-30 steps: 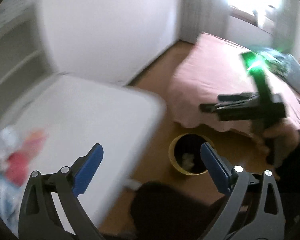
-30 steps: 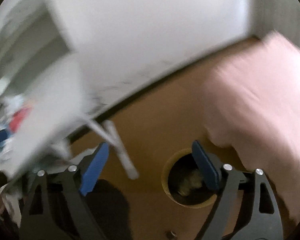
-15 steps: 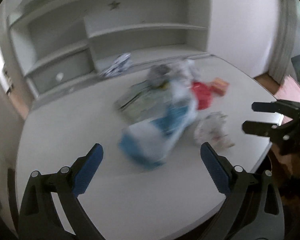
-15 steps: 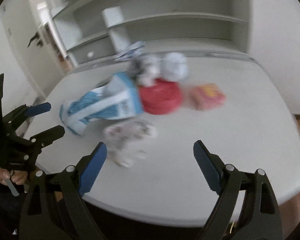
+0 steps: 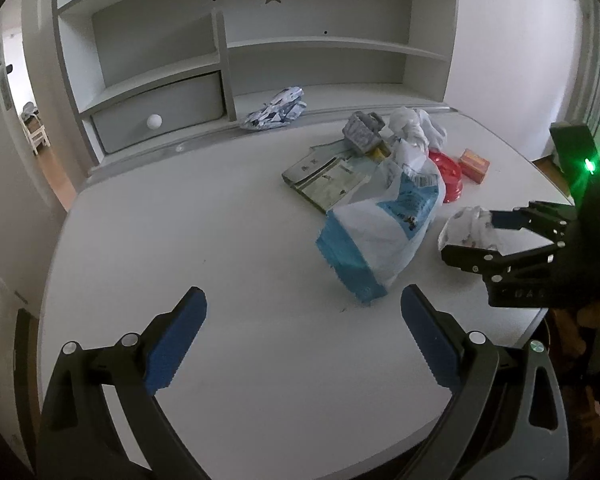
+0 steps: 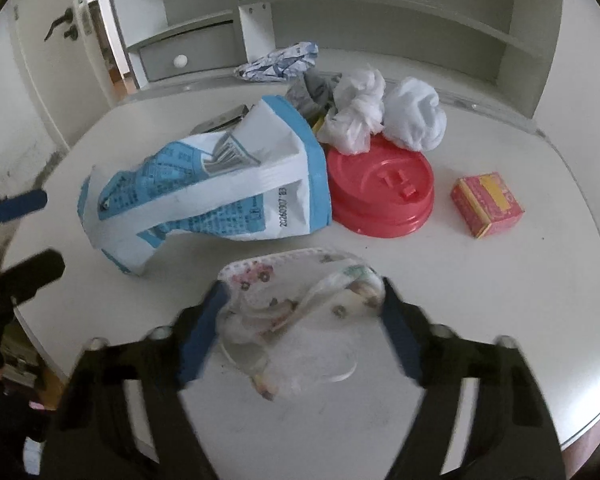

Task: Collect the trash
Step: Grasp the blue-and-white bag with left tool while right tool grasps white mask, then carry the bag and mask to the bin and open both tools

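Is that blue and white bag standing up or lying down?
Lying down. The blue and white bag rests on its side on the table, crumpled, against the red lid.

I am in a home bedroom: a child's white bench [image 5: 220, 240] with a star-cut shelf hutch [image 5: 236, 40], a door [image 6: 40, 60] beside it.

Blue-and-white printed bag [image 6: 204, 184], red lid [image 6: 380, 192], red-and-yellow box [image 6: 486, 204], white table [image 5: 220, 260]
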`<state>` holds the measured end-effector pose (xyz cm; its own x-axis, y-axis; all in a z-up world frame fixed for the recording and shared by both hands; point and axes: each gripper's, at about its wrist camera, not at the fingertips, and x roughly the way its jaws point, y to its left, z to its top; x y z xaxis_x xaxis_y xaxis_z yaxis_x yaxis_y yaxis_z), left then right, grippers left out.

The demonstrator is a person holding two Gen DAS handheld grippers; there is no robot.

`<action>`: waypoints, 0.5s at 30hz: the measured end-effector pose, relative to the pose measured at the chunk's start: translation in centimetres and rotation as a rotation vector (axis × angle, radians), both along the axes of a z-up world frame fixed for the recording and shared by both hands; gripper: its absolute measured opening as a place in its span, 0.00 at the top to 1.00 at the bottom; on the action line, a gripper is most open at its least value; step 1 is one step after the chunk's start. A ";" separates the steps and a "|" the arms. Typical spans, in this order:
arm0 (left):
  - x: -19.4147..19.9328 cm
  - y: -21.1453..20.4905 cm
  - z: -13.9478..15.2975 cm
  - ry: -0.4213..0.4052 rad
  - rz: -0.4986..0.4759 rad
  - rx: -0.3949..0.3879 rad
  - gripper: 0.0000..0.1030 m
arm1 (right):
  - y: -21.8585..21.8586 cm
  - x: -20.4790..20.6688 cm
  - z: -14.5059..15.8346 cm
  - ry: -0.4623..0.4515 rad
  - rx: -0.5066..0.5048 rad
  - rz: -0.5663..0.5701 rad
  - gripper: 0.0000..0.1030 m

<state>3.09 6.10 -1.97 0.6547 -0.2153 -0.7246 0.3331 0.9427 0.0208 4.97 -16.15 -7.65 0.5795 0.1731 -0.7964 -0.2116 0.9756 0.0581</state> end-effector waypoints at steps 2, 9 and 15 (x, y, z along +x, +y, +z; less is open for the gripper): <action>0.4 -0.9 0.2 -0.001 -0.017 0.006 0.08 | -0.4 -0.2 0.3 -0.007 0.026 0.001 0.65; 1.6 -5.6 0.4 -0.060 -0.103 0.117 0.08 | -3.5 -1.9 2.5 -0.048 0.063 -0.034 0.68; 3.2 -8.3 -0.5 -0.081 -0.101 0.221 0.08 | -6.7 -3.4 3.3 -0.055 0.081 -0.080 0.68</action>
<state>6.27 -2.16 -2.43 0.6959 -0.1250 -0.7071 0.4139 0.8745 0.2528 1.58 -22.90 -4.34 0.6365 0.1875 -0.7482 -0.1385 0.9820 0.1282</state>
